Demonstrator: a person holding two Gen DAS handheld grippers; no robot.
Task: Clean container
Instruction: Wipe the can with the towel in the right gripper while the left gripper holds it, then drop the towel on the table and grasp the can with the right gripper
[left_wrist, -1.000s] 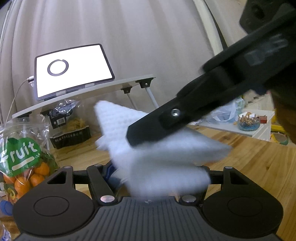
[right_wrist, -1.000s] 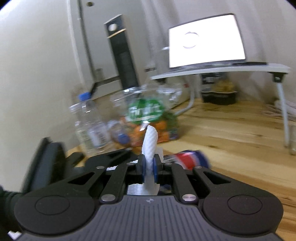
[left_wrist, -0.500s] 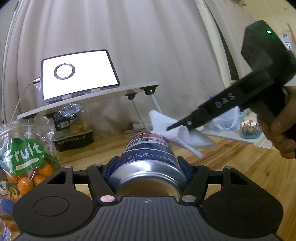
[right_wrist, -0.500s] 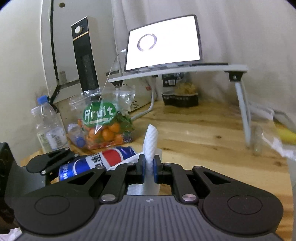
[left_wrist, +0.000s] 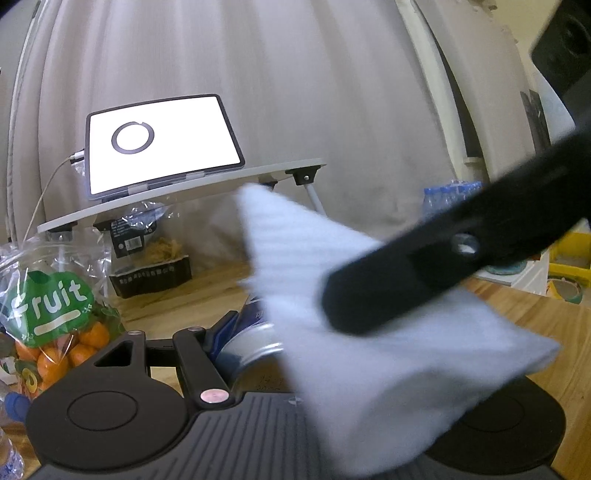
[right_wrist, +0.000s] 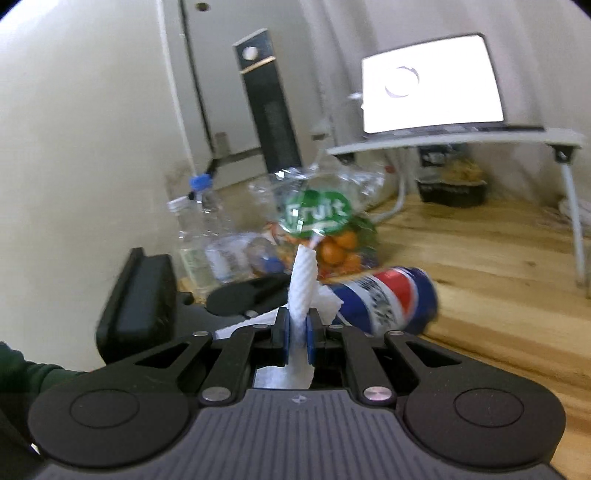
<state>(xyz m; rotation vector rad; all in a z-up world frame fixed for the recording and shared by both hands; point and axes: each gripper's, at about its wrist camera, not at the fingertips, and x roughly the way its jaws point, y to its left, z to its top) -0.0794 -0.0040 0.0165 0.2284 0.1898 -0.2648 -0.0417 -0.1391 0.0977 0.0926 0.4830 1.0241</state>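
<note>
My left gripper (left_wrist: 295, 347) is shut on a blue Pepsi can (left_wrist: 251, 341), held lying on its side; most of the can is hidden behind the cloth. The can also shows in the right wrist view (right_wrist: 388, 299), with the left gripper (right_wrist: 243, 295) beside it. My right gripper (right_wrist: 295, 332) is shut on a white waffle-weave cloth (right_wrist: 303, 280). In the left wrist view the cloth (left_wrist: 369, 314) lies over the can, with a right gripper finger (left_wrist: 424, 273) across it.
A bag of oranges marked "Fruit" (left_wrist: 51, 325) and plastic water bottles (right_wrist: 195, 240) stand at the left of the wooden table (right_wrist: 480, 258). A lit tablet (left_wrist: 159, 144) sits on a small folding stand (left_wrist: 184, 192) at the back.
Half a second ago the cloth touched only the can's far end; now the right gripper has swept it back over the can, close to the left wrist camera.
</note>
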